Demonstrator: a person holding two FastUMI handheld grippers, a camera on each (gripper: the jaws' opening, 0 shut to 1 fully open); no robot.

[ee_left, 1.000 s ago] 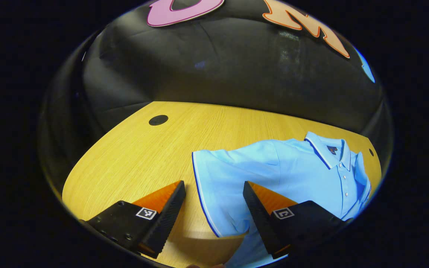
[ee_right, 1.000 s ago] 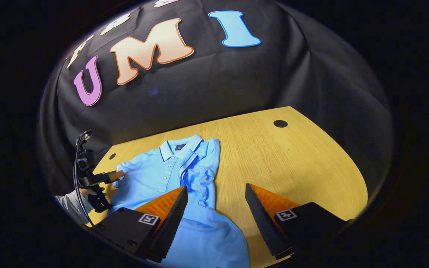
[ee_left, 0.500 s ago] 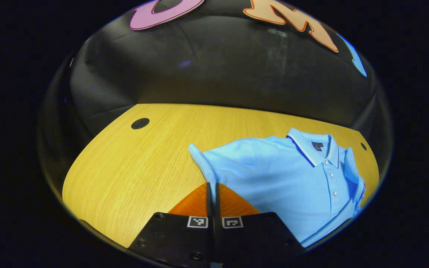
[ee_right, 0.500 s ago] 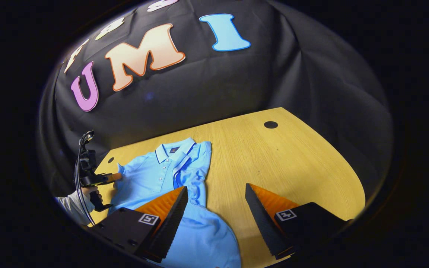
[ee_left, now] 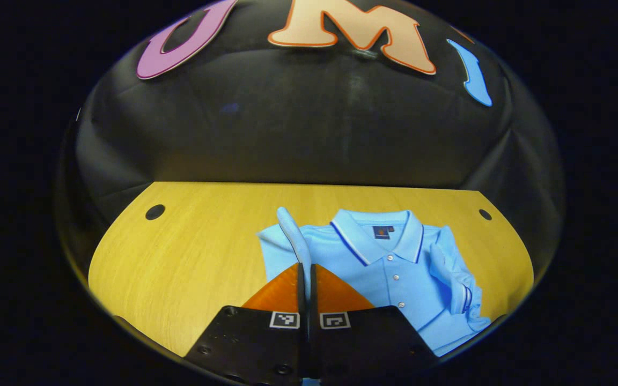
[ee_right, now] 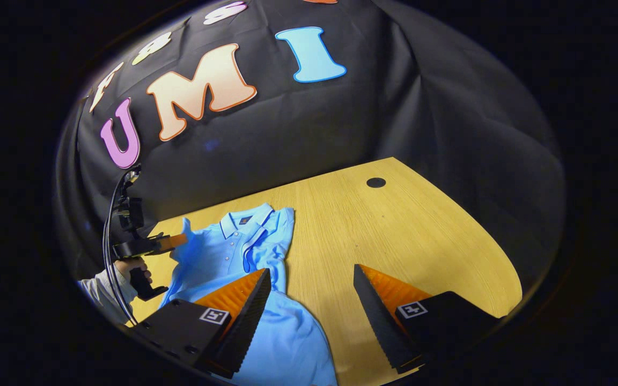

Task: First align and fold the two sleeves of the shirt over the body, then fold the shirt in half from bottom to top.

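— So, how do the left gripper's [ee_left: 306, 268] fingers stand?

— Pressed together, with the edge of the light blue polo shirt's [ee_left: 395, 273] left sleeve [ee_left: 294, 236] pinched between them. The sleeve stands up off the wooden table [ee_left: 191, 252] as a narrow ridge of cloth running away from the fingertips.

— And in the right gripper view?

— The same left gripper [ee_right: 176, 242] shows far off at the left, held by a hand [ee_right: 126, 268] in a pale sleeve cuff, its tip closed on a raised peak of blue cloth above the shirt's shoulder.

— The right gripper [ee_right: 309, 289]?

— Spread wide, holding nothing. Its left finger [ee_right: 244, 311] hangs over the shirt's lower body; whether it touches the cloth I cannot tell. The other finger is over bare table.

— Where does the shirt lie?

— Flat on the table, collar [ee_left: 379, 241] toward the booth wall, placket buttons up. The other sleeve [ee_left: 456, 281] is already folded onto the body.

— What differs from a second ago?

— Then the left gripper was wide open, astride the flat sleeve's hem. Half a second ago it had closed on it. Now the sleeve is lifted higher and swung toward the collar, and the shirt faces the left camera more squarely. The right gripper has stayed open throughout.
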